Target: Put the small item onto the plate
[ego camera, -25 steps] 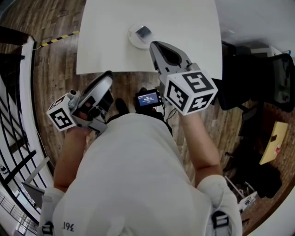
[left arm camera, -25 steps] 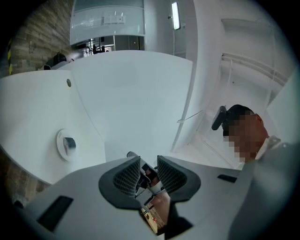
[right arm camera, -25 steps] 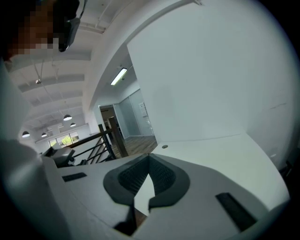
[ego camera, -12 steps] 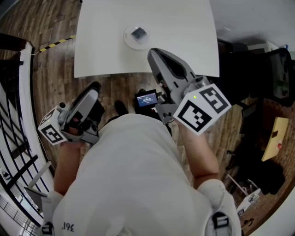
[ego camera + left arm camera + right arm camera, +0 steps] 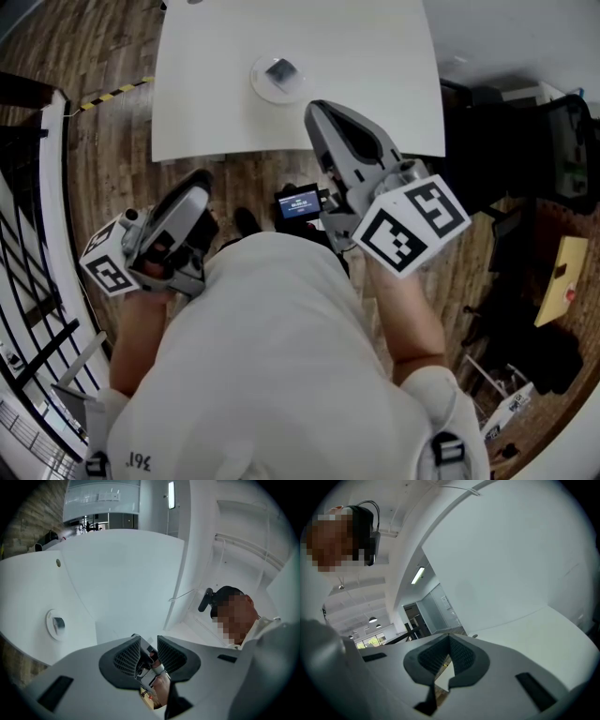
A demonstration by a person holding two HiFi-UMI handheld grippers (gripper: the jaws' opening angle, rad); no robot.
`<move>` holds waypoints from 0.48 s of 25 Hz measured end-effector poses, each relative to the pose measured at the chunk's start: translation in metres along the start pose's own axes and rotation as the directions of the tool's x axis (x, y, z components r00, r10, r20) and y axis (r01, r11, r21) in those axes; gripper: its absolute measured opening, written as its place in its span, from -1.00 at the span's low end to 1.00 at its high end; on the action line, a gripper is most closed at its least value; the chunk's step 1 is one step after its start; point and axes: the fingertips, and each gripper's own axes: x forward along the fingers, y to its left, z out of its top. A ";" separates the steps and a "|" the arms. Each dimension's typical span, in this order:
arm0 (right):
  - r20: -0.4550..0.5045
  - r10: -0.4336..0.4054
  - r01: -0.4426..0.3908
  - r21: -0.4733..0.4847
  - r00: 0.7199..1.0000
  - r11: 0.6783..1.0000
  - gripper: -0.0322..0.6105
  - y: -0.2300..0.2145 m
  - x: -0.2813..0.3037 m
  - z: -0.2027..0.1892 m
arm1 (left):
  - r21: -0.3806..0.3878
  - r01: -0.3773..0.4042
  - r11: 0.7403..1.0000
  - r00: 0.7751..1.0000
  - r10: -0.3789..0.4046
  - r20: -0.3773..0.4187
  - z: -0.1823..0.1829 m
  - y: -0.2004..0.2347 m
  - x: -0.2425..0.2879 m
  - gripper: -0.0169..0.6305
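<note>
White plate (image 5: 260,82) with small item (image 5: 281,68): head and left gripper views only

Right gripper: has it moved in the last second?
Yes. The right gripper has drawn back from the plate toward the person, judged against the table edge.
</note>
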 end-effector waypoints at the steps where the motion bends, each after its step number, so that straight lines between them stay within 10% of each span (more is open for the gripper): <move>1: 0.002 -0.002 0.002 -0.001 1.000 1.000 -0.90 0.000 -0.001 0.001 | 0.000 0.000 1.000 1.000 0.000 -0.002 0.000 0.000 0.000 -0.61; 12: -0.011 -0.021 0.021 -0.011 1.000 1.000 -0.90 -0.002 0.000 -0.005 | -0.017 0.008 1.000 1.000 -0.008 -0.028 -0.003 0.001 0.001 -0.61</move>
